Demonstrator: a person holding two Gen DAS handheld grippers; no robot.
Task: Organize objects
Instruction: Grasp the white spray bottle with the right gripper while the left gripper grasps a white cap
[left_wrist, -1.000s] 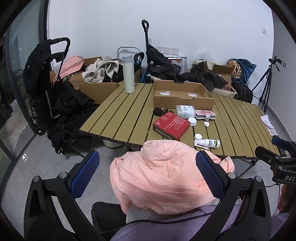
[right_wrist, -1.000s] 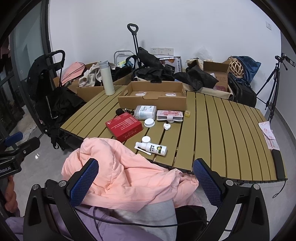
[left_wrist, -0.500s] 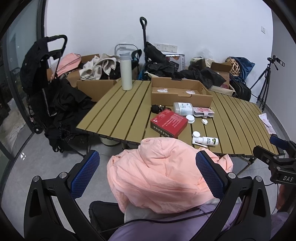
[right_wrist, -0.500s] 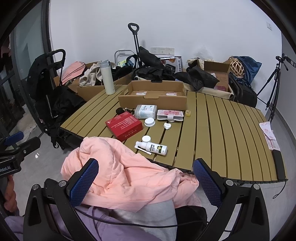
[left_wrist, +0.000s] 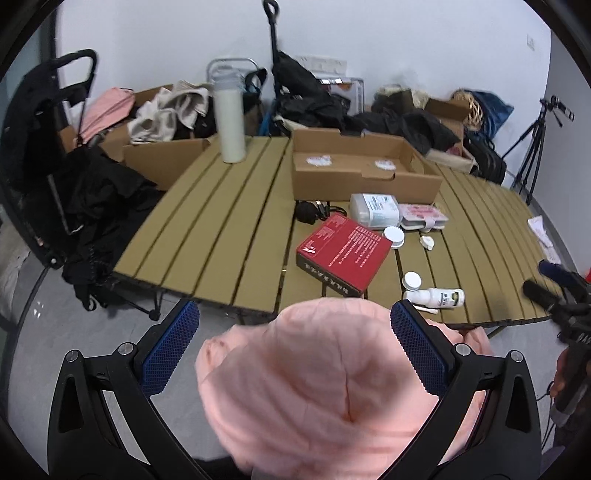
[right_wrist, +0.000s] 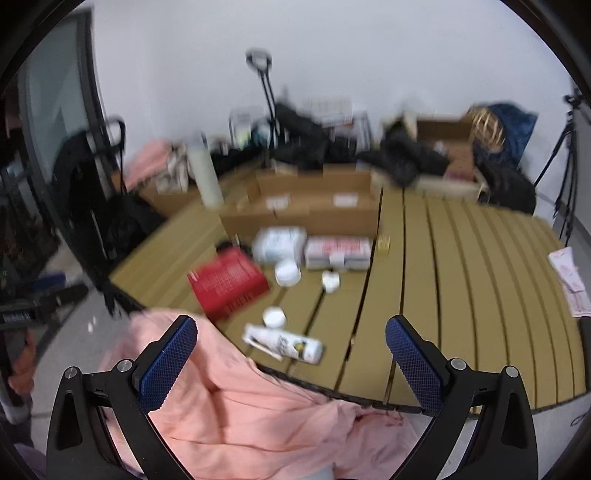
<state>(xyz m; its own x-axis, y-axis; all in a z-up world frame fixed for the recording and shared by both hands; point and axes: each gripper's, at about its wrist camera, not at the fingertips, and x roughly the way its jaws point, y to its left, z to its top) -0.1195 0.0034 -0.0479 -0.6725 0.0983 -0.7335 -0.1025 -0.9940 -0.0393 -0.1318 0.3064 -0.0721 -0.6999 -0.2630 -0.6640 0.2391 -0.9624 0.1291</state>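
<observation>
Step in hand: approach; no object was grasped. Both grippers hung short of the table's near edge, above the pink jacket.
Left gripper: fingers spread wide and released, nothing between the pads; the jacket lay below them.
Right gripper: fingers likewise spread and released, empty; aimed at the near edge of the table.
Objects to organize: grouped near the middle of the table, towards its near edge. The red box lay flat; the white bottle lay on its side by the near edge with a loose cap just beside it.
Cardboard box: open, towards the far edge, nearly empty; judged the likely destination.
Next move: judged to call for carrying one gripper forward over the near edge, lowering it over the bottle, and aligning the fingers across the bottle's narrow width before closing.
Left wrist view only: sharp; showed the thermos standing at the far left corner, and the right gripper at the frame's right edge.
Right wrist view only: motion-blurred; showed the bare right half of the table and a small yellow item beside the cardboard box.
</observation>
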